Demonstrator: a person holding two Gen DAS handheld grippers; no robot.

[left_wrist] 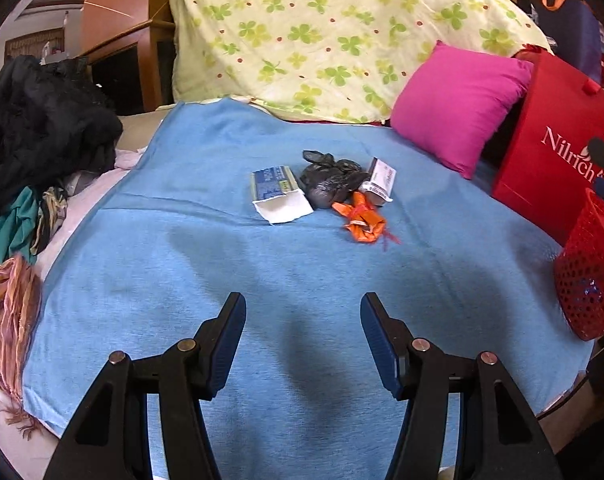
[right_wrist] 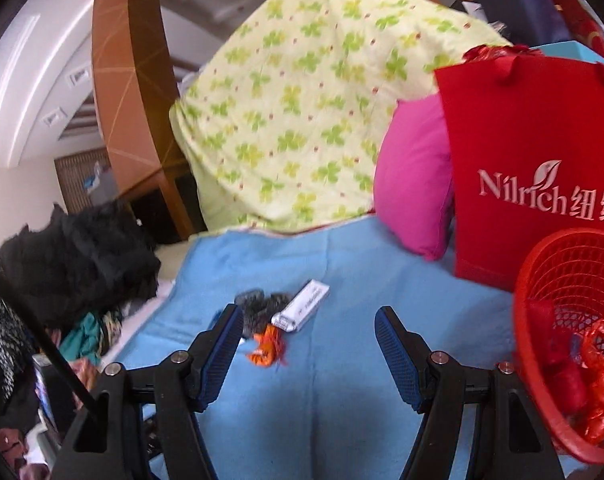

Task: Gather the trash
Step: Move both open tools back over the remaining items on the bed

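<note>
A: Starting at the bottom of the left wrist view, the left hand-held gripper (left_wrist: 303,322) has its fingers spread, nothing between them, only blue blanket (left_wrist: 182,264) below.

B: The right hand-held gripper (right_wrist: 309,330) is likewise spread and empty, low in its frame.

A: And the trash?

B: Mid-frame on the blanket, in a cluster: a torn blue-and-white carton (left_wrist: 280,193), a crumpled black plastic bag (left_wrist: 329,179) touching it, a white labelled packet (left_wrist: 377,180), and an orange wrapper (left_wrist: 361,219) just in front.

A: Containers?

B: A red mesh basket (right_wrist: 549,280) at the right edge holds shiny red wrappers (right_wrist: 599,384). Behind it stands a red paper bag (right_wrist: 513,140); I cannot tell its contents.
</note>
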